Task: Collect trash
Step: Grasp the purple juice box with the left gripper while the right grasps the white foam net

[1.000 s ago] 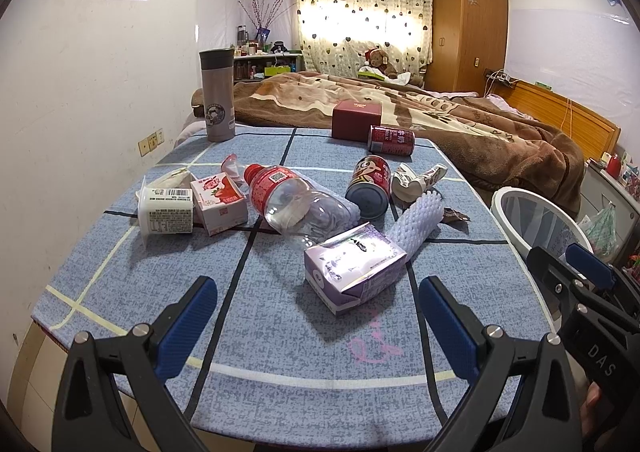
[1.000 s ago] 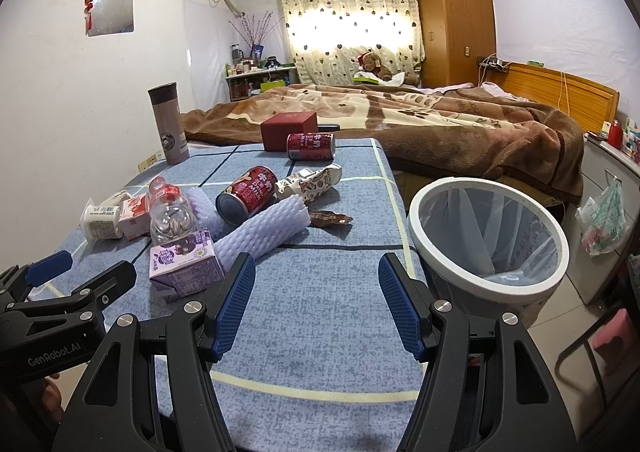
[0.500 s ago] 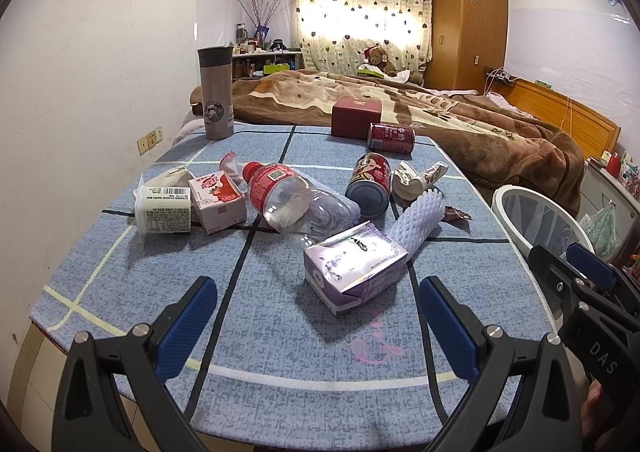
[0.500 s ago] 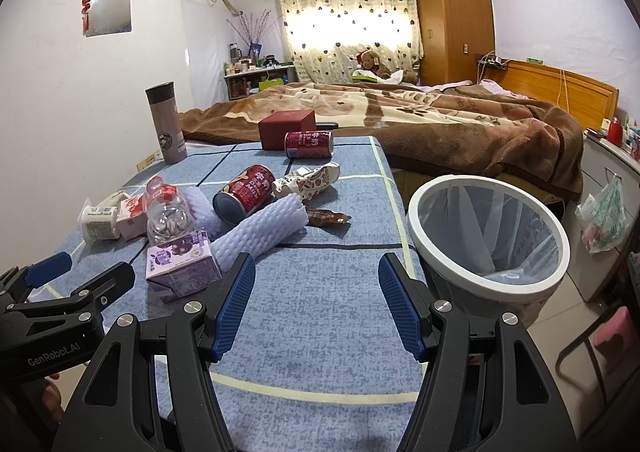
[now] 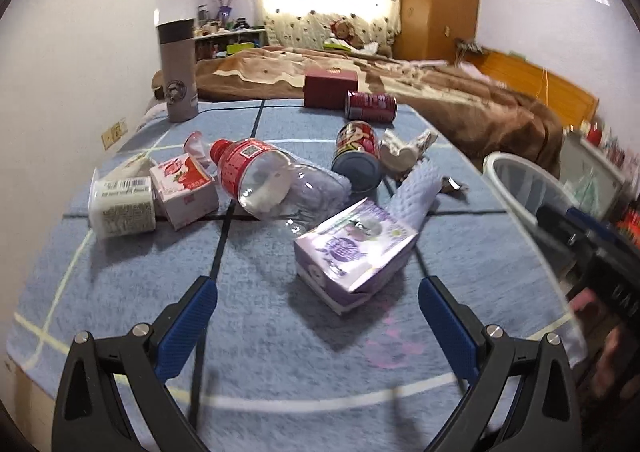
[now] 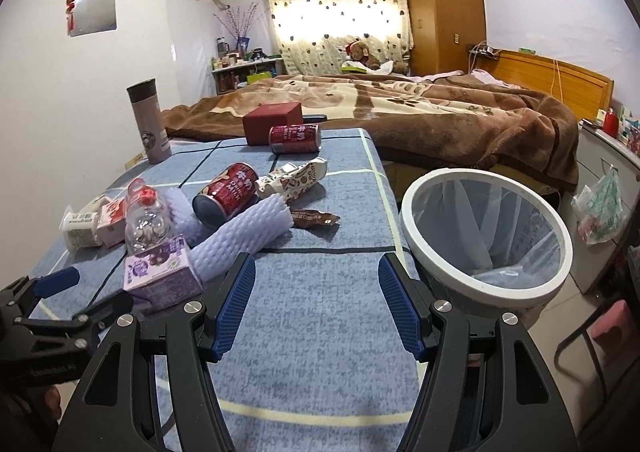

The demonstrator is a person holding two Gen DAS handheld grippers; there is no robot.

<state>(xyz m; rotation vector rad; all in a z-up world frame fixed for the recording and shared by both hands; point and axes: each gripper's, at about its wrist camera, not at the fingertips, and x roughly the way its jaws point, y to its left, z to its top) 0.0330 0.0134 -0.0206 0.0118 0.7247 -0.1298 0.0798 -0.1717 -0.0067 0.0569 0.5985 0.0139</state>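
Trash lies scattered on the blue table (image 5: 120, 284): a purple carton (image 5: 352, 256) (image 6: 162, 272), a crushed clear bottle with a red cap (image 5: 272, 179), a pink carton (image 5: 184, 187), a white carton (image 5: 120, 203), two red cans (image 5: 356, 155) (image 6: 295, 137), a lilac foam sleeve (image 6: 240, 236) and a brown wrapper (image 6: 314, 217). My left gripper (image 5: 316, 300) is open, just short of the purple carton. My right gripper (image 6: 316, 292) hangs open over bare tabletop. The white lined bin (image 6: 484, 236) stands at the table's right edge.
A grey thermos (image 5: 178, 67) and a dark red box (image 5: 330, 85) stand at the table's far end. Behind it is a bed with a brown blanket (image 6: 420, 119). A wooden wardrobe (image 6: 444, 3) is at the back, a wall on the left.
The left gripper has moved forward toward the purple carton, which now looks larger and closer; its view is blurred. The right gripper has barely shifted. Both stay open.
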